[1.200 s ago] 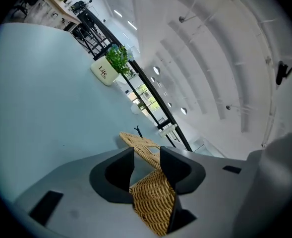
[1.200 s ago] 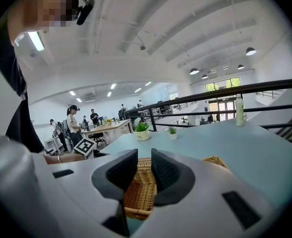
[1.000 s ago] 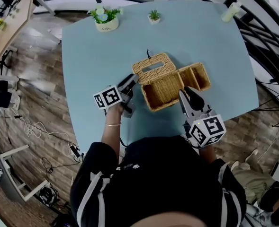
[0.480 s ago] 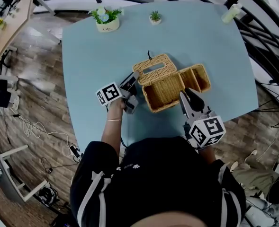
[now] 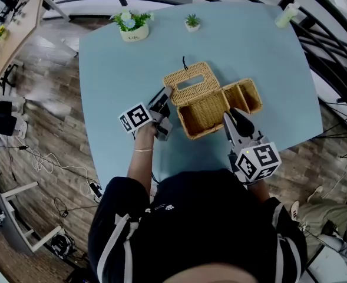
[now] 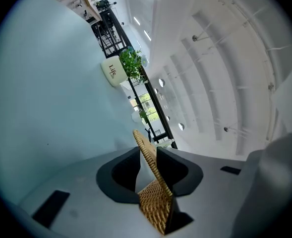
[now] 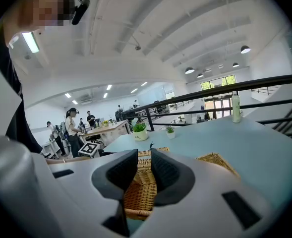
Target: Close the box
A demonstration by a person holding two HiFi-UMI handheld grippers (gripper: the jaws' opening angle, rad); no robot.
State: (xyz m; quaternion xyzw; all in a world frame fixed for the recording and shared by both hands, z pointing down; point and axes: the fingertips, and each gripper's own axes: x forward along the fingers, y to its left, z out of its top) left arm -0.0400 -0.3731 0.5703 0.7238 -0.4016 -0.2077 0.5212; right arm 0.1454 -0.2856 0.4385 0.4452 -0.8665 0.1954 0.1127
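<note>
Left gripper view: left gripper [image 6: 146,158] closing round the tan woven-wicker lid [image 6: 154,205], unclamped; seat it squarely, then fold onto the rectangular wicker box [image 5: 205,128].

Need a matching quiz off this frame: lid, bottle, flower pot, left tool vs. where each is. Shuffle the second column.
1. lid
2. bottle
3. flower pot
4. left tool

A. far right corner of the table
B. jaws either side of the lid's edge
C. far left part of the table
D. swung open on the far side of the box

Pairs: 1-D, 2-A, 3-C, 4-B.
The left tool's jaws are closing, with the lid's edge between them.
</note>
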